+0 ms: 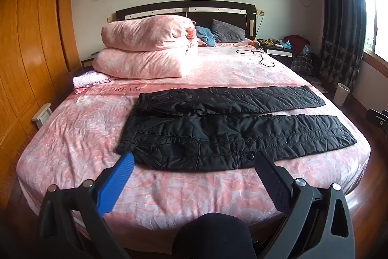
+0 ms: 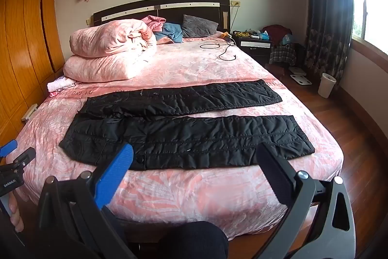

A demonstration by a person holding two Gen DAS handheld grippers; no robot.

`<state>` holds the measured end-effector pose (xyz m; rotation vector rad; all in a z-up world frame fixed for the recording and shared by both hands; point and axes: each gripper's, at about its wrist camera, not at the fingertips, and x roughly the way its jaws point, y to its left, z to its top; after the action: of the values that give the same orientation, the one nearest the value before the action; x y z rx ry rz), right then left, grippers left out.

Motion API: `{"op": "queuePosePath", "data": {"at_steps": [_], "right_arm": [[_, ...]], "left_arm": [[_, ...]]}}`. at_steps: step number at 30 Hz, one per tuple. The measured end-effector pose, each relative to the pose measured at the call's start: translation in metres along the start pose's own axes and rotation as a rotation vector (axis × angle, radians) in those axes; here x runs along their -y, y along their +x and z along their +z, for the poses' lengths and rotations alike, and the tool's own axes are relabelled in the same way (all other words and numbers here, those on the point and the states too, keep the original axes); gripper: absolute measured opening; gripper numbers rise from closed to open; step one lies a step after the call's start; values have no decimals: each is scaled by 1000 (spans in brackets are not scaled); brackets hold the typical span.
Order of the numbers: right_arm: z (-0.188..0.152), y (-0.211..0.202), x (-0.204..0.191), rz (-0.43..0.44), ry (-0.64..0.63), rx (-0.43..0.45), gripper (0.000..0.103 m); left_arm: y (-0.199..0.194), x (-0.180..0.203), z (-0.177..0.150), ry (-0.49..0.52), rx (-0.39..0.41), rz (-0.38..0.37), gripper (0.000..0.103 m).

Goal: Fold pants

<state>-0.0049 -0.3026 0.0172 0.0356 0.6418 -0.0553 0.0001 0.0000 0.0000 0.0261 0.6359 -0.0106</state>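
Getting ready to fold the pants

The black pants (image 1: pixel 225 130) are lying flat across the bed (image 1: pixel 169 196), legs apart; left gripper (image 1: pixel 194 159) and right gripper (image 2: pixel 195 158) are hovering spread wide, pinching nothing, probably lining up a grab.

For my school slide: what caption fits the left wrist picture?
Open left gripper poised above black pants spread flat on a pink bed.

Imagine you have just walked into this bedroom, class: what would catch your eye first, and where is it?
First, the black pants spread flat across the near part of the pink bed, legs apart and pointing toward the window side. Next, the folded pink quilt stacked at the far left by the headboard. Both grippers, the left gripper and right gripper, hover open before the bed's near edge.
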Motion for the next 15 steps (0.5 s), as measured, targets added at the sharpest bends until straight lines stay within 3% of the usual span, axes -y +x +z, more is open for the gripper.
{"op": "queuePosePath", "data": {"at_steps": [15], "right_arm": [[0,0,0,-1,-2,7,101]], "left_arm": [[3,-12,-3,-1,-2,9,100]]}}
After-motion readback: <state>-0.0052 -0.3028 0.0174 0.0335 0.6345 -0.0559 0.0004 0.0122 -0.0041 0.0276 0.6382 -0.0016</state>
